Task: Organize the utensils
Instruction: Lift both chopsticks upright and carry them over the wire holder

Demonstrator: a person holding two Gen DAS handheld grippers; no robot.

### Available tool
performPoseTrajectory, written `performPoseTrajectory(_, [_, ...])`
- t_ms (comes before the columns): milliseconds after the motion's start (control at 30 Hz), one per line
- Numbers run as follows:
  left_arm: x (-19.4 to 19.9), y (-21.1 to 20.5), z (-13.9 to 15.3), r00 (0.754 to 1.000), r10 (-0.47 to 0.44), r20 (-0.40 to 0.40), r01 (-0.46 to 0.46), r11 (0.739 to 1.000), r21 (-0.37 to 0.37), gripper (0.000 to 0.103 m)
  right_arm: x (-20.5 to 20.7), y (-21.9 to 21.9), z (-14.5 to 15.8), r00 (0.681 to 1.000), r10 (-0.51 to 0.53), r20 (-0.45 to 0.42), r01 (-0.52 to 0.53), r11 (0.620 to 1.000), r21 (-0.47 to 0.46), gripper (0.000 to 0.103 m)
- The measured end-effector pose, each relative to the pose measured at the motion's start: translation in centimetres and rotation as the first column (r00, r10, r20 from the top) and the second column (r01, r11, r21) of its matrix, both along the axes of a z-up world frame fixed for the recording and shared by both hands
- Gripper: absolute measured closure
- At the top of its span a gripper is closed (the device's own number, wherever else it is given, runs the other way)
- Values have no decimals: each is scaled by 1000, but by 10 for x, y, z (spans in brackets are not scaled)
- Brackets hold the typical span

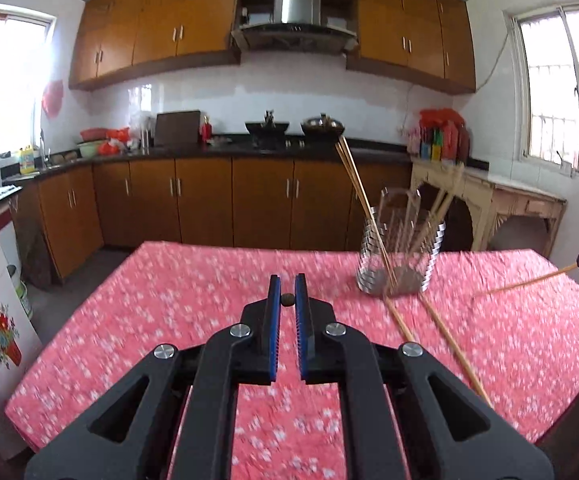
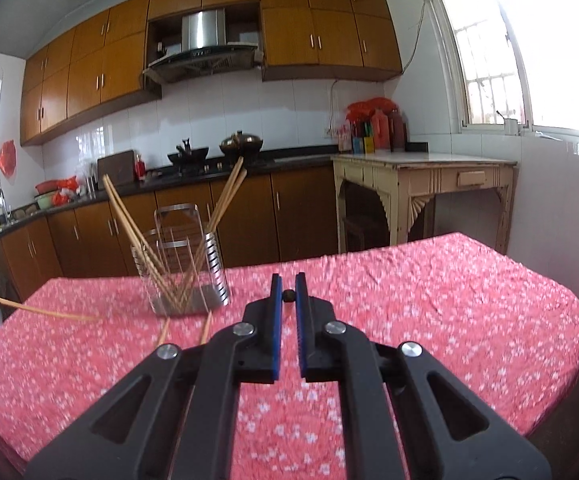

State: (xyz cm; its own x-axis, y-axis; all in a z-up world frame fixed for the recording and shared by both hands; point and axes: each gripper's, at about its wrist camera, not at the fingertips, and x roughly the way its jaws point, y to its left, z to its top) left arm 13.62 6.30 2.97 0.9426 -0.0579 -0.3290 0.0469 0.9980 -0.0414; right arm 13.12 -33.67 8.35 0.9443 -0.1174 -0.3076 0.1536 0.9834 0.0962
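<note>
A metal wire utensil holder [image 1: 399, 258] stands on the pink floral tablecloth [image 1: 169, 300], with several wooden chopsticks leaning in it. It also shows in the right wrist view [image 2: 187, 272]. Two loose chopsticks [image 1: 449, 344] lie on the cloth in front of the holder. Each view shows the other gripper at its edge holding a chopstick [image 1: 525, 282], seen too in the right wrist view [image 2: 45, 312]. My left gripper [image 1: 288, 300] and right gripper [image 2: 288, 296] have their jaws nearly together, each with a small dark end between its tips.
Kitchen counters and brown cabinets [image 1: 205, 200] run behind the table. A cream side table [image 2: 425, 184] stands at the back right under the window. The table's edges [image 1: 21, 412] fall off left and right.
</note>
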Motion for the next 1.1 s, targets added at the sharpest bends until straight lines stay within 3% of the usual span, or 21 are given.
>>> performPoseTrajectory(400, [26,11,50,997,29,73,-28,999,-24,96,35,-9,53,998,18,66,-19,1000,25,96])
performPoseTrajectory(700, [32,11,65,996,12,89,-8,999,-42,96,53,-14,73,996,37,79,-42,997,64,96])
performPoseTrajectory(1100, [39,8,75,995,-25,94,31,998,-57,96,61,-6,89,994,65,92,-70,997,44,96])
